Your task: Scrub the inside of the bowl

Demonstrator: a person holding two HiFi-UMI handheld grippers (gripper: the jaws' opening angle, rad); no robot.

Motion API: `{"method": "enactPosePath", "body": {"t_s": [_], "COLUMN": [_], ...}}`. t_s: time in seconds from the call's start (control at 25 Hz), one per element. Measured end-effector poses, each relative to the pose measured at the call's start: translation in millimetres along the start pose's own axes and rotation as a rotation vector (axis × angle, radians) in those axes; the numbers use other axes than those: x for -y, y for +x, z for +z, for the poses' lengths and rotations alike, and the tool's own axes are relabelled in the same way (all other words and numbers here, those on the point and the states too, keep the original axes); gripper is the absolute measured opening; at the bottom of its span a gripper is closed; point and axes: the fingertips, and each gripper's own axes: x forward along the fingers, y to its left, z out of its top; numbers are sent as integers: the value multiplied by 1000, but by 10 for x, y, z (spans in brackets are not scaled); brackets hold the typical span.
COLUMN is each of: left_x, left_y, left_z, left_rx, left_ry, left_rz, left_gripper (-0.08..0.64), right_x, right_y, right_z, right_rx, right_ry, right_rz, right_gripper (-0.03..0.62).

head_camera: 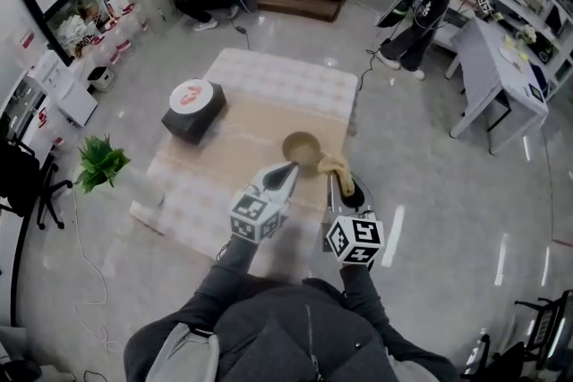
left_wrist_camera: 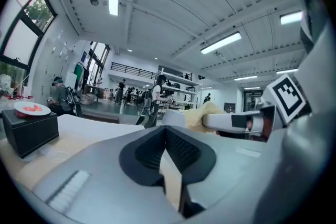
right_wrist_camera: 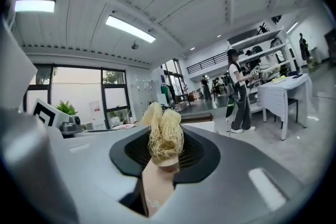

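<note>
An olive-brown bowl (head_camera: 302, 148) stands on the tan mat (head_camera: 242, 148) near the table's right edge. My left gripper (head_camera: 290, 168) hovers just in front of the bowl's near rim, shut, with nothing between its jaws (left_wrist_camera: 169, 157); the bowl is hidden in the left gripper view. To the right of the bowl, my right gripper (head_camera: 333, 181) is shut on a yellow fibrous scrubber (head_camera: 336, 164). The scrubber (right_wrist_camera: 164, 136) sticks up out of the right gripper (right_wrist_camera: 160, 162). In the left gripper view, the scrubber (left_wrist_camera: 201, 114) and the right gripper's finger (left_wrist_camera: 231, 121) show at the right.
A black box (head_camera: 190, 119) with a white and red plate (head_camera: 193, 94) on top sits at the table's far left. A checked cloth (head_camera: 286, 80) covers the table. A green plant (head_camera: 100, 161) stands on the floor at left. People and a white table (head_camera: 497, 67) are further back.
</note>
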Motion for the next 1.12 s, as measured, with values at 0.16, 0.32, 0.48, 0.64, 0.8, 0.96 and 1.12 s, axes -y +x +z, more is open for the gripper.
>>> {"method": "enactPosePath", "body": {"t_s": [0.16, 0.32, 0.48, 0.64, 0.8, 0.96, 1.12], "left_x": [164, 256, 312, 322, 362, 365, 349], "left_y": [-77, -151, -197, -199, -184, -187, -190], "left_z": [-114, -121, -146, -139, -175, -198, -180], "left_rx": [1, 38, 45, 48, 37, 29, 36], "left_ry": [8, -4, 4, -14, -16, -6, -10], "left_rz": [8, 27, 30, 27, 17, 20, 34], "left_gripper": [11, 11, 11, 11, 11, 11, 11], "right_x": [114, 91, 92, 96, 107, 76, 64], "right_y": [-165, -251, -312, -336, -349, -335, -338], "right_z": [-141, -190, -235, -241, -245, -270, -279], "right_rx": [-28, -40, -52, -62, -62, -66, -76], "right_ry": [-20, -6, 1, 5, 0, 1, 0], "right_rz": [-87, -81, -79, -73, -72, -60, -50], "right_gripper": [92, 92, 92, 92, 92, 92, 92]}}
